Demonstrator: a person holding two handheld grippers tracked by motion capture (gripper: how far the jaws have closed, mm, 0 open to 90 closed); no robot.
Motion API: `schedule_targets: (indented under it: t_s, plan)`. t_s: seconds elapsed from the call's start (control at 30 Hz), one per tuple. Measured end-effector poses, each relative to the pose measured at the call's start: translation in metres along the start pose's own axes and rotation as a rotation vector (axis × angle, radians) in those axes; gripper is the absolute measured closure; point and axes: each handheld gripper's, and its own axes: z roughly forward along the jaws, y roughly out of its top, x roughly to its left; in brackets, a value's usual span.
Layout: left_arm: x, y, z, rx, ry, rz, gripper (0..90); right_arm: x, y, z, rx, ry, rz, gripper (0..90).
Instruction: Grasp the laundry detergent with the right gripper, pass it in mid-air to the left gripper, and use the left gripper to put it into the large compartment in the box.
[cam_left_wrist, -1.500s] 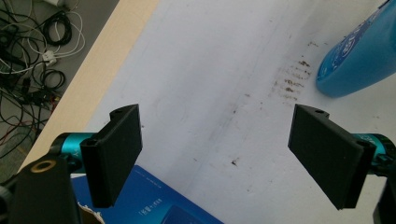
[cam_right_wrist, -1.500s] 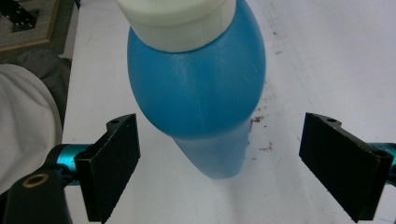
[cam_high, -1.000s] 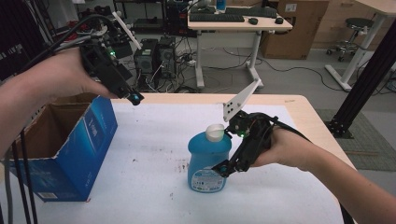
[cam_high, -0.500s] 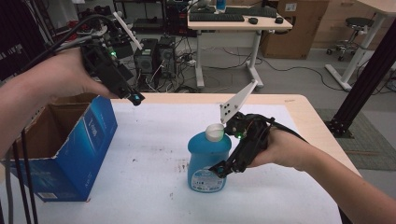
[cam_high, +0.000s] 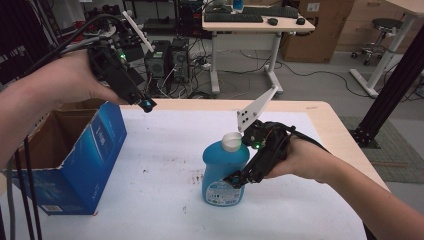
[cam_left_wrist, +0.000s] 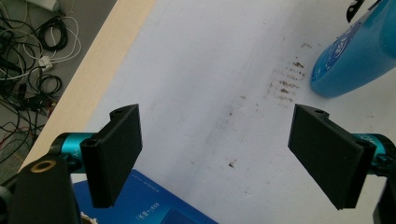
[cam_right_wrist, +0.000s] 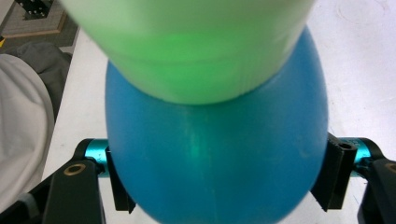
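A blue bottle (cam_high: 220, 167) with a white cap (cam_high: 231, 141) stands upright on the white table (cam_high: 165, 135). My right gripper (cam_high: 235, 180) comes in from the right and is shut on the bottle's lower body. In the right gripper view a jaw presses each side of the bottle (cam_right_wrist: 215, 154), with the cap (cam_right_wrist: 187, 46) looming above, tinted green. My left gripper (cam_high: 145, 104) hovers open in the air at the left, above the far end of a blue cardboard box (cam_high: 95, 150). Nothing lies between its wide-apart jaws in the left gripper view (cam_left_wrist: 219, 154), where the bottle (cam_left_wrist: 355, 56) is at the upper right.
The blue box, open at the top, sits at the table's left edge; its corner (cam_left_wrist: 154, 210) lies just below the left jaws. Dark smudges (cam_left_wrist: 287, 81) mark the table near the bottle. A desk (cam_high: 260, 20) and cables stand on the floor beyond the table.
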Motion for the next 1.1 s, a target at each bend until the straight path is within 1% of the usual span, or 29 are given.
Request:
schedule_targets:
  t_s: [0.4,0.47,0.6,0.87,1.0,1.1]
  plan:
    - [0.0004,-0.0007,-0.0003,0.001,0.001,0.001,17.7,-0.0017,-0.0002,0.0009,-0.009,0.003,-0.007,29.4]
    - [0.0003,-0.0006,0.0002,0.0,0.0,0.0,17.7,-0.0023,-0.0002,0.001,-0.012,0.005,-0.012,31.2]
    - [0.0004,0.0001,0.0006,0.0,-0.002,0.008,17.7,-0.003,-0.0008,0.0012,-0.012,0.01,-0.006,31.2]
    - [-0.0004,0.0011,0.0016,-0.002,-0.005,0.003,17.7,-0.0036,-0.0009,0.0022,-0.014,0.015,-0.011,31.4]
    - [-0.0001,0.0006,0.001,0.001,-0.006,0.003,17.7,-0.0038,-0.001,0.0025,-0.017,0.02,-0.022,33.0]
    - [0.0001,-0.0001,0.0007,-0.001,-0.005,0.003,17.7,-0.0036,-0.001,0.0026,-0.016,0.024,-0.019,33.9]
